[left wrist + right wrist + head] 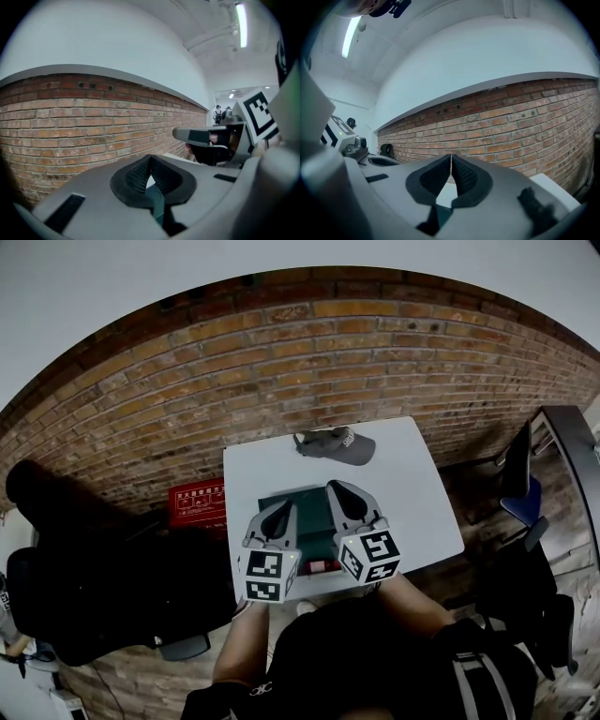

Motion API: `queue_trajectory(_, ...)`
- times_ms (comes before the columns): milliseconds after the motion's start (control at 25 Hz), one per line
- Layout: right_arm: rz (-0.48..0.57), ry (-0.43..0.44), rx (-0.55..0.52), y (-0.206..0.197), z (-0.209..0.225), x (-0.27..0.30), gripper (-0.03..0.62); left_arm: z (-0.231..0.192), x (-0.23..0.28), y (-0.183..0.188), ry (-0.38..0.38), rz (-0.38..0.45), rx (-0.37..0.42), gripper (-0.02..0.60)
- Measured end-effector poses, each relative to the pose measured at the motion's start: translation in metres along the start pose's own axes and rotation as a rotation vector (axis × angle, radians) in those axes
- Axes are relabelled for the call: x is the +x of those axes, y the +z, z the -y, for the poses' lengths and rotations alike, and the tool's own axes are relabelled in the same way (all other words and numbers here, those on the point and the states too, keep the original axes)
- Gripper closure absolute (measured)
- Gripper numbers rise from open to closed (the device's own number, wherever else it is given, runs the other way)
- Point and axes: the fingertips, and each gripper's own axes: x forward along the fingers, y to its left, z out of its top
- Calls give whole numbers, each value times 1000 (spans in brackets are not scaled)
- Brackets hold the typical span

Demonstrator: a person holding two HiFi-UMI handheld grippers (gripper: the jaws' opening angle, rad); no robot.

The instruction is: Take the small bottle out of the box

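The left gripper (278, 514) and the right gripper (343, 495) both hover with jaws pressed together and nothing between them. They are over the near part of the dark green box (311, 517), mid white tabletop (412, 484). A grey cap (336, 443) lies at the far edge. The small bottle cannot be made out.

We saw a white desk (412, 493) carrying a dark green box (309, 507) and, by its far edge, a grey cap (336, 444); the grey left gripper (278, 515) and right gripper (342, 495) bore black-and-white square markers; the wall (281, 371) was red-brown brick
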Motion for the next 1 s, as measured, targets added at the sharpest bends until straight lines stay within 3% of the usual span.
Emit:
queue_trajectory(200,-18,-64,21,-14,17,-3,563,23,14,-42,-252,-136,185,568)
queue_trajectory(400,-23,-87,11,-15,37,-8,563,34,33,-101,-337,-335,395,568)
queue_trajectory(920,-63,-140,43,-32,74,-54,563,88,26,-228,-701,-754,551,562)
queue_trajectory(1000,-60,-159,49,-35,78,-62,563,99,23,-243,-744,-788,566,503)
